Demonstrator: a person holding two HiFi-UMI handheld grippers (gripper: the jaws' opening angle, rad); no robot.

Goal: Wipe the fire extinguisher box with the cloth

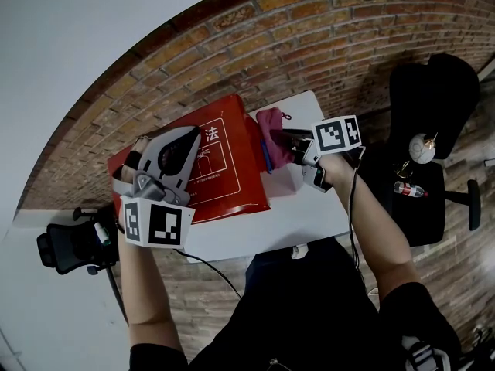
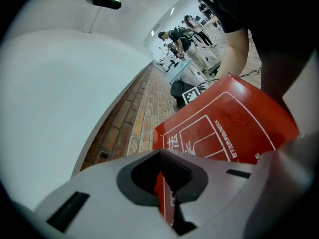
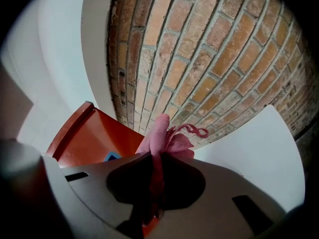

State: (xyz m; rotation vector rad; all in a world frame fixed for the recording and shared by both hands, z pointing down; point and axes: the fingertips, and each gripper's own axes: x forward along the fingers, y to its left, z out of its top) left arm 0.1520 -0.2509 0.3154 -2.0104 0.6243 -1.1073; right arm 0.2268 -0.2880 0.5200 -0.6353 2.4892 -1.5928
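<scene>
The red box (image 1: pixel 224 168) lies on a small white surface (image 1: pixel 309 215) over a brick floor (image 1: pixel 309 37), its printed face up, with white line drawings and characters on it. The left gripper (image 1: pixel 193 135) rests over the box's left part, and the left gripper view shows its jaws closed with a thin red strip of the box (image 2: pixel 234 123) pinched between them (image 2: pixel 167 183); the rest of the printed face runs up and away to the right. The right gripper (image 1: pixel 292 144) sits at the box's right side, its jaws closed on a pink cloth (image 1: pixel 272 134). In the right gripper view the cloth (image 3: pixel 167 138) stands bunched out past the jaws (image 3: pixel 157 183), a loose loop of thread curling off its top, just beside the box's red side wall (image 3: pixel 94 133), where a small blue patch (image 3: pixel 112 156) shows; I cannot tell whether cloth and box touch. The white surface (image 3: pixel 259 153) stretches to the right of the cloth. A black chair (image 1: pixel 429 91) stands well off to the right with a bottle (image 1: pixel 407 189) on its seat, and another black chair (image 1: pixel 69 246) stands at the left near a white wall. People (image 2: pixel 184 34) stand far off in the left gripper view.
</scene>
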